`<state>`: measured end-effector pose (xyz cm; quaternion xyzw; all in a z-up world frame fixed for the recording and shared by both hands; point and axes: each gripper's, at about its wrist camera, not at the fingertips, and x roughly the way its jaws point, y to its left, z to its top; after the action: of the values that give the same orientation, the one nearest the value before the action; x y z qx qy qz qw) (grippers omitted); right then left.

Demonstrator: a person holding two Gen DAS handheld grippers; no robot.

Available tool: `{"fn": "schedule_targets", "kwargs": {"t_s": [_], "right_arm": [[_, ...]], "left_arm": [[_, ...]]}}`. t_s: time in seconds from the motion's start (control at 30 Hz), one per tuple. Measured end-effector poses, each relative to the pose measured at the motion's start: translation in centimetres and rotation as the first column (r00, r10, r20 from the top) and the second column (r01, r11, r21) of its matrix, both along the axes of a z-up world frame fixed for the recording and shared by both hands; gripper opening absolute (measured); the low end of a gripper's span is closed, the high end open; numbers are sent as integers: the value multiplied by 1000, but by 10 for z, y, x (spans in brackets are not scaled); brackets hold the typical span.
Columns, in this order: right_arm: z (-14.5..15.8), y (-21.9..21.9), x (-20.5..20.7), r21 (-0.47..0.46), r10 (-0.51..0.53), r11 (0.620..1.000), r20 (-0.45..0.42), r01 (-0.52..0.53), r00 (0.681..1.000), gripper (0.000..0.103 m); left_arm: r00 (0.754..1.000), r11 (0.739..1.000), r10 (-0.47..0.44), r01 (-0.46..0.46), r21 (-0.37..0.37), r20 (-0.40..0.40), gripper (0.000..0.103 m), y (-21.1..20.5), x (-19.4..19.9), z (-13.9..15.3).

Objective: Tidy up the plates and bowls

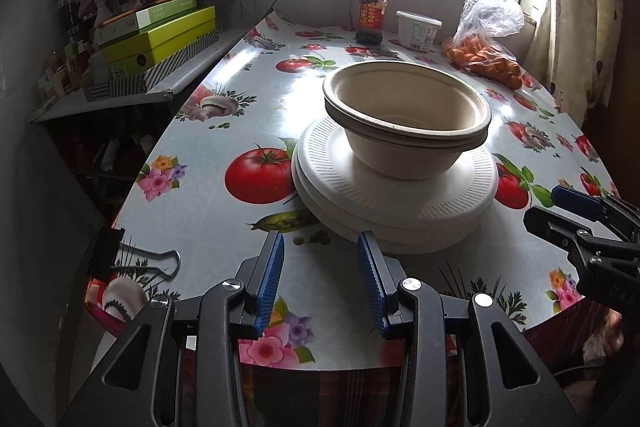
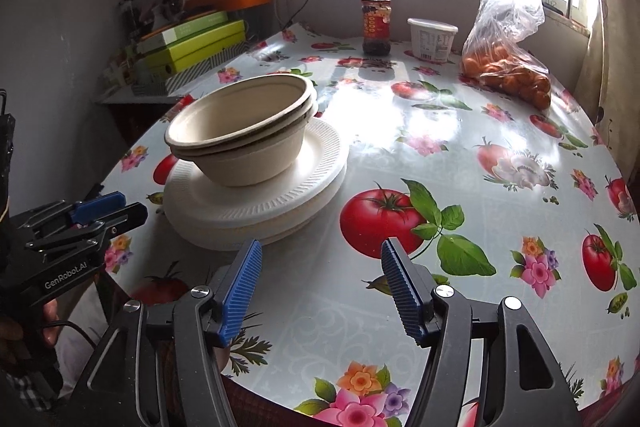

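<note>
The stacked bowls [image 1: 406, 119] rest on the plates [image 1: 394, 199], directly ahead of the left gripper [image 1: 322, 259], the nearer one. The right gripper [image 2: 320, 267] points past the stack, which lies toward its left. Both jaw pairs stand spread and empty.

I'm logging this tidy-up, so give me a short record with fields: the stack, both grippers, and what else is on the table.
stack: two nested bowls sitting on stacked white plates
stack place: on the tablecloth, near its front edge
left gripper: open, fingers empty, just short of the plates' near rim
right gripper: open, fingers empty, to the right of the stack
far end of the table: sauce jar, white tub, bag of oranges
table edge: binder clip
</note>
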<state>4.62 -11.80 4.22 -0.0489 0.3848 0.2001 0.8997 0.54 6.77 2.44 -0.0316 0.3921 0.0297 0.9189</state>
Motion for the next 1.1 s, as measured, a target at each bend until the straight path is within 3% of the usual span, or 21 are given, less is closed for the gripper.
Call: {"fn": "schedule_targets", "kwargs": {"t_s": [0.4,0.77,1.1], "right_arm": [[-27,3,-3,-45,-2,999,-50,0,999,63],[-34,6,-2,-85,-25,996,-36,22,999,71],[-35,5,-2,-83,-52,995,-28,49,998,76]], "left_arm": [[998,1000,-3,3,8,-63,40,-2,1,-23],[999,999,31,-31,17,-31,51,-5,1,-25],[998,998,57,-56,17,-13,55,-5,2,-27]]}}
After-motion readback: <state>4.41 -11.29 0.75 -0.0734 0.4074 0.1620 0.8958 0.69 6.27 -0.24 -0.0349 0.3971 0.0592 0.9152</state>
